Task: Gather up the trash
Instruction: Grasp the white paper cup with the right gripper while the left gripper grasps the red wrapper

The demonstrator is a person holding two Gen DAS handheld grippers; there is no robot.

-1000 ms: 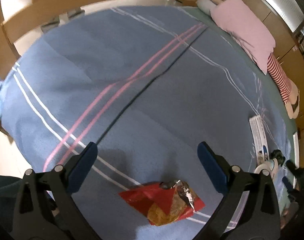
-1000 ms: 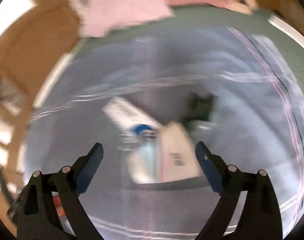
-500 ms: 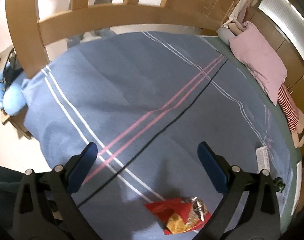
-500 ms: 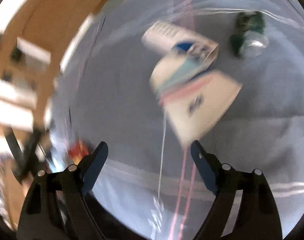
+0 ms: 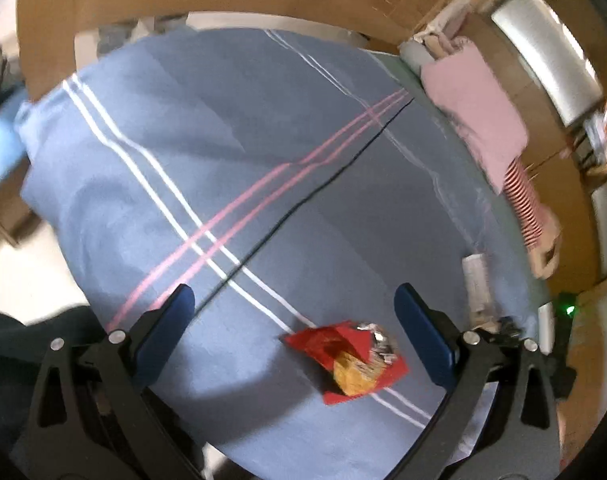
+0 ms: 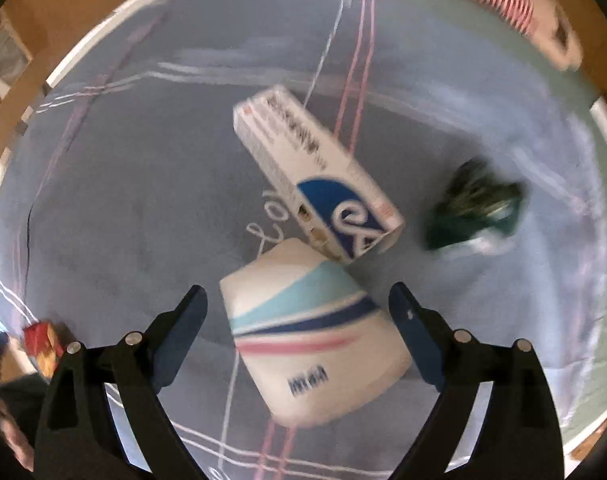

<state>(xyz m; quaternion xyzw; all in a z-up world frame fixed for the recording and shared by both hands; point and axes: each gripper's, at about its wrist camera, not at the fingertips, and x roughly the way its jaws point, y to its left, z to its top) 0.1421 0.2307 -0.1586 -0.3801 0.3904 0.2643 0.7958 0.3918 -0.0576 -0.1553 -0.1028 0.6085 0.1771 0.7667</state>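
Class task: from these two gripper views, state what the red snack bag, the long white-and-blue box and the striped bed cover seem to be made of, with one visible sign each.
Red snack bag: probably foil-lined plastic; silvery crinkled torn edge.
Long white-and-blue box: likely printed cardboard; crisp flat faces, straight edges.
Striped bed cover: matte woven fabric; soft folds, no shine.

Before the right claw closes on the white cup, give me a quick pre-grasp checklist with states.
1. Right claw open: ok; its jaws have just been opening.
2. White cup between the jaws: ok, lying on its side.
3. Pads clear of the cup: ok, gaps on both sides.
4. White box clear of the cup: cannot tell, its end lies at the cup's top.
5. Green wrapper out of the way: ok.
6. Left claw empty: ok, open above the red snack bag.
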